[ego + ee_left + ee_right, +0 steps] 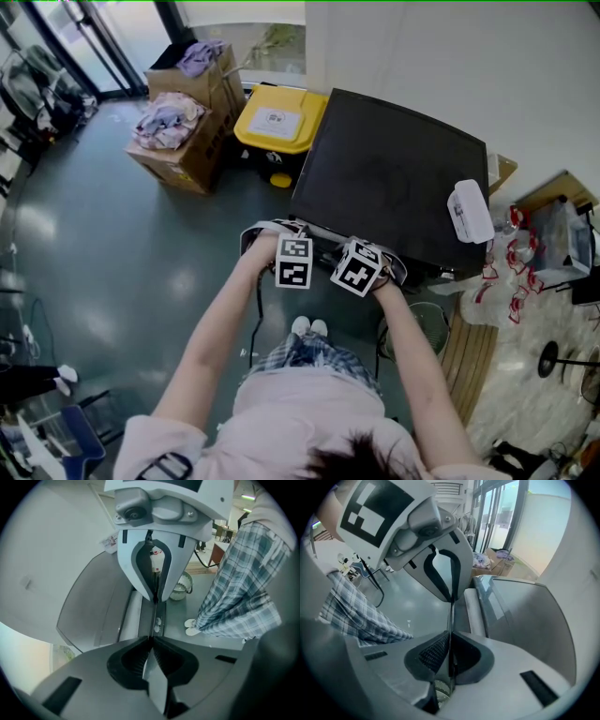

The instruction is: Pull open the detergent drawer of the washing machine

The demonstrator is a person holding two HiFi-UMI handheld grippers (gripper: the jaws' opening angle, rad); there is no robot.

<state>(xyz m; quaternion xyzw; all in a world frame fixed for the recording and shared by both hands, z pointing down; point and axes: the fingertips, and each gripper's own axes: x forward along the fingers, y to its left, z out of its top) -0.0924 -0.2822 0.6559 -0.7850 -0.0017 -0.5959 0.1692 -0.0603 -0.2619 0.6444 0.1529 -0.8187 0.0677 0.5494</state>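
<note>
The washing machine (394,178) has a dark flat top, and its front edge lies under both grippers. My left gripper (292,247) and right gripper (362,257) hang close together over that edge, pointing steeply down, tips towards each other. In the left gripper view my jaws (152,639) are shut on nothing, with the right gripper (157,597) straight opposite. The right gripper's jaws (450,634) are likewise shut and empty, facing the left gripper (451,599). A grey front panel strip (131,616) runs below the tips. I cannot pick out the detergent drawer itself.
Cardboard boxes with clothes (183,122) and a yellow-lidded bin (278,120) stand beyond the machine's left side. A white object (471,211) lies on the top's right edge. A wire basket (422,323) sits on the floor beside the person's legs (234,592). Clutter (544,253) fills the right.
</note>
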